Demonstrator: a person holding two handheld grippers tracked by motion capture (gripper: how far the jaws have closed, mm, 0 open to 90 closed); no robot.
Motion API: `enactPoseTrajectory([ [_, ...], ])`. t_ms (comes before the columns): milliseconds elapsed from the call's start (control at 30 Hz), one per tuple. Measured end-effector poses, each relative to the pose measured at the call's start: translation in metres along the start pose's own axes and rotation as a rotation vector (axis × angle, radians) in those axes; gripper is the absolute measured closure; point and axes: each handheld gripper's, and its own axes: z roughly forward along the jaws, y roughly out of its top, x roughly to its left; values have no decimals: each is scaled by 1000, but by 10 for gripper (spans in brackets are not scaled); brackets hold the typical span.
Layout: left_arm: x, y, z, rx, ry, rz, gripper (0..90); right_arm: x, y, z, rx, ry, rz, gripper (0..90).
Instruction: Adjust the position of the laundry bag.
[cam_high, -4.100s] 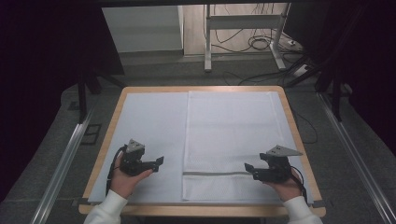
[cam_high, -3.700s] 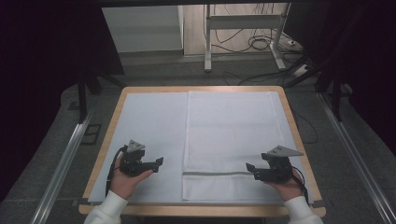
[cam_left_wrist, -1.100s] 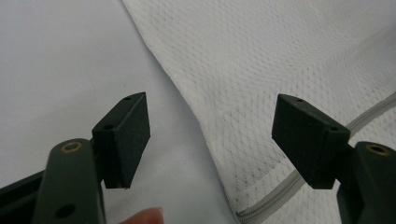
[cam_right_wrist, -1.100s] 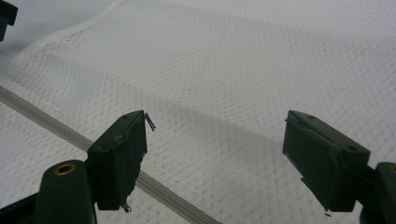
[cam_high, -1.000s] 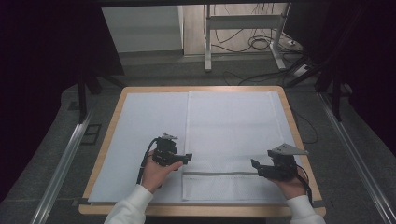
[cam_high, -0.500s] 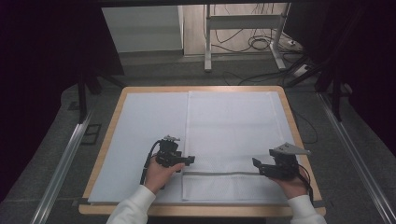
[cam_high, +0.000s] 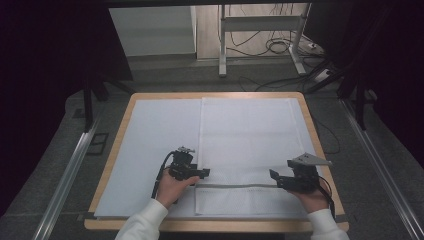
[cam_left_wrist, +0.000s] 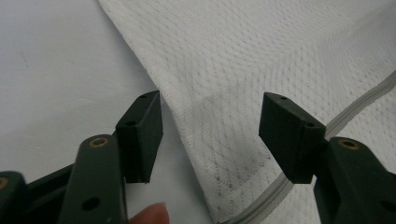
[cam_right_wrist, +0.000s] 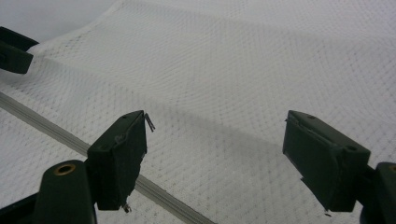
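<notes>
I see a white mesh bag (cam_high: 247, 150) that lies flat on the right half of the table (cam_high: 125, 120), on top of a white sheet (cam_high: 150, 140). Its grey zipper (cam_high: 235, 186) runs across the bag near the edge closest to me, so both grippers work at this near end.

I keep the left gripper (cam_high: 200, 173) at the left edge of the bag, just at the end of the zipper. In the left gripper view, its jaws stand on either side of this edge: one pad (cam_left_wrist: 140, 135) is over the bare sheet and the other pad (cam_left_wrist: 289, 135) is over the mesh. The jaws have just been closing, with the bag's edge between them, but the pads do not press the cloth yet, so this gripper is not grasping anything. I think I place it here to pinch the corner and hold the bag in place.

The right gripper (cam_high: 274, 176) rests at the right end of the zipper, low over the bag. In the right gripper view its jaws are wide apart, with only mesh (cam_right_wrist: 233, 70) and the zipper line (cam_right_wrist: 154, 186) below them, and a small metal part (cam_right_wrist: 149, 122) shows beside one pad. It is released and holds nothing. My judgement is that it waits here for the zipper pull, once the left side is fixed.
</notes>
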Motion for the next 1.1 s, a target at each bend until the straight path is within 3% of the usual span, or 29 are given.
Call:
enactPoseTrajectory([
  [100, 0, 0, 3, 22, -2, 18, 455, -1, 0, 0, -3, -2, 2, 214],
  [367, 1, -1, 3, 13, 35, 45, 619, -3, 1, -1, -4, -5, 10, 214],
  [533, 0, 0, 4, 14, 55, 74, 662, -3, 1, 0, 3, -6, 11, 214],
  [833, 3, 2, 6, 17, 61, 58, 867, -5, 2, 1, 3, -12, 13, 211],
  [1100, 9, 2, 5, -5, 11, 15, 890, -10, 2, 1, 6, -23, 21, 210],
])
